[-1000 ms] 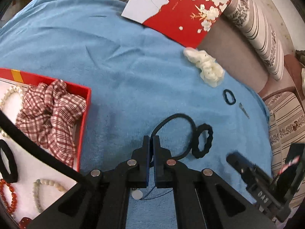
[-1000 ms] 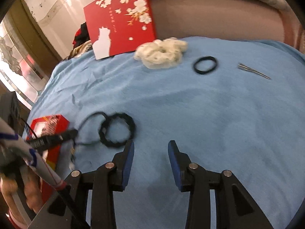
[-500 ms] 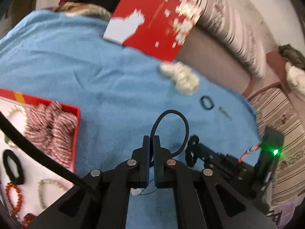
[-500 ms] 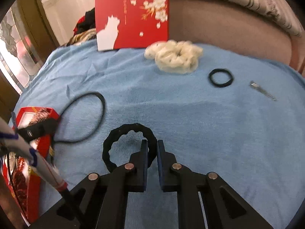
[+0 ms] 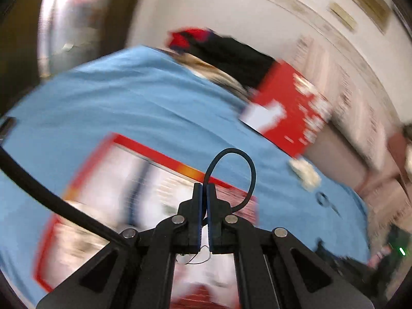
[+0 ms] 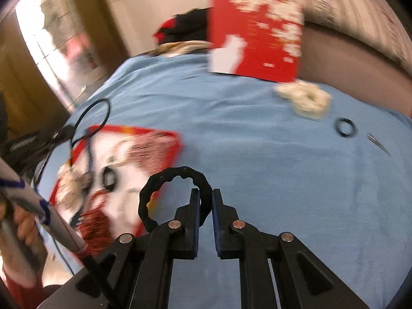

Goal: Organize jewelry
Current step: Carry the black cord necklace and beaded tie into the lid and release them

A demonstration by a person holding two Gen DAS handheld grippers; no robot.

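The left gripper was clamped on a thin black elastic hair loop, its blue-faced jaws pressed together with the cord arching up out of them. Below it lay the open red cardboard box with a white lining, badly blurred, so its contents could not be made out in that view.

The right gripper was closed on a thick black scalloped hair tie, its jaws having just come together on the band; the tie hung in the air over the near corner of the red box. Inside the box (smeared by motion) a black ring, pale beads and red-checked fabric showed.

On the light blue cloth further off lay a cream fluffy scrunchie, a small black elastic ring just beside it and a slim metal hair clip near that. A red card lid with white blossoms leaned at the back.
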